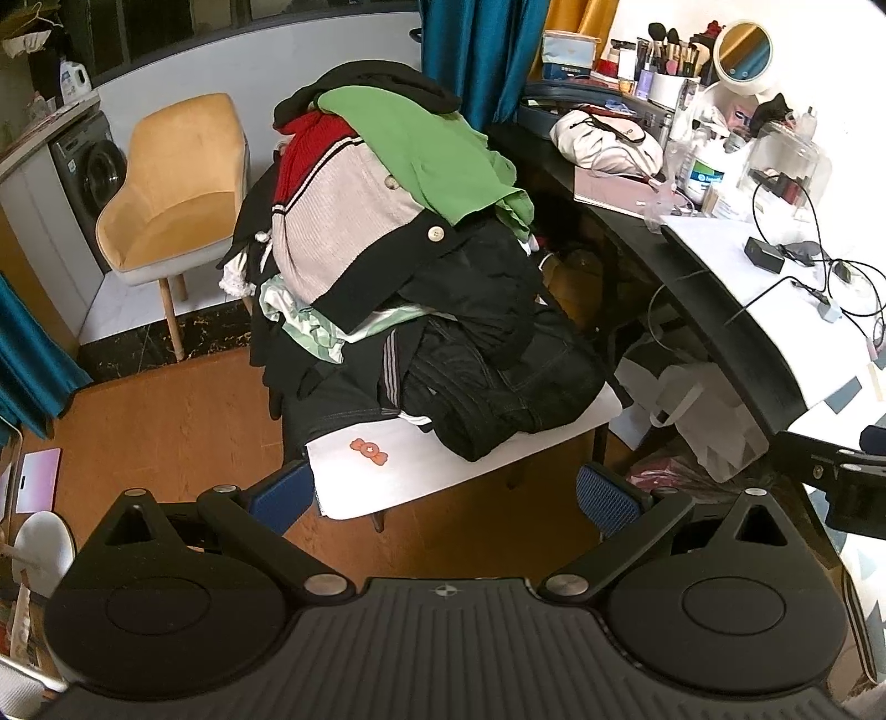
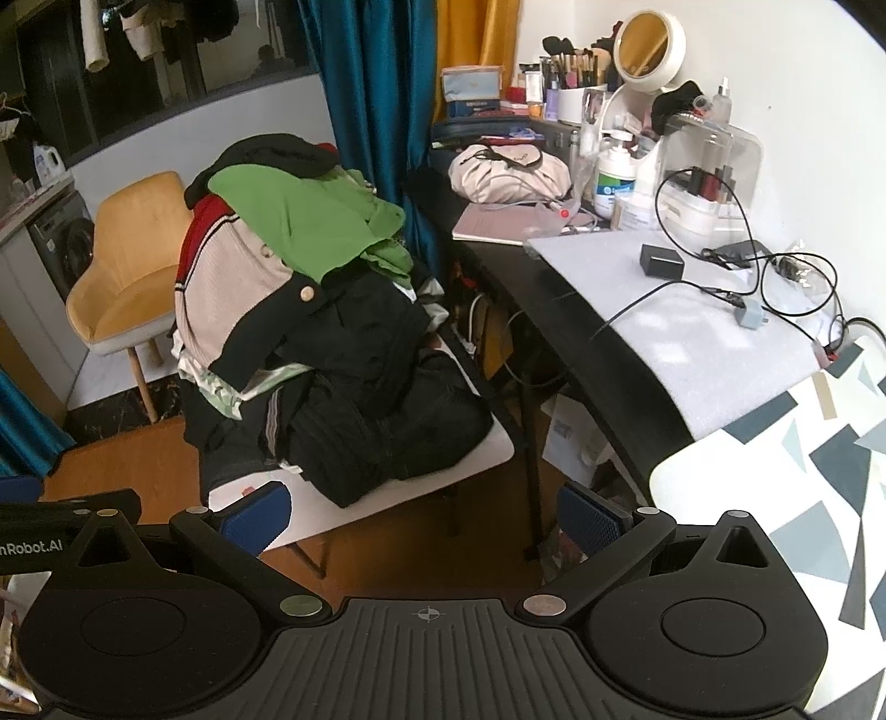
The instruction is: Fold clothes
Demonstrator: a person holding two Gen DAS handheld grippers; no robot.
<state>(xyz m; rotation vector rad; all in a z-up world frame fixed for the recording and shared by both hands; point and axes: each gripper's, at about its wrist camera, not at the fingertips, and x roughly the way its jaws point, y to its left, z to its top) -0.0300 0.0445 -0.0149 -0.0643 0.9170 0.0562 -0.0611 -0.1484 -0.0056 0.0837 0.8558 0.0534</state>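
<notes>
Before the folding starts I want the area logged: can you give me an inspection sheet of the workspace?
Surface: white table, mostly buried under clothes; front corner bare.
Job's things: tall unfolded clothes pile; green garment near the top, red, pink and black cardigan below it, dark garments at the base.
Clutter: black desk crowded with a round mirror, makeup brushes, bottles and a white bag.
Grippers: left gripper and right gripper both open, empty, short of the pile.
Cables: black cables and chargers lie across the desk pad.
Surroundings: yellow chair, washing machine, teal curtain.
</notes>
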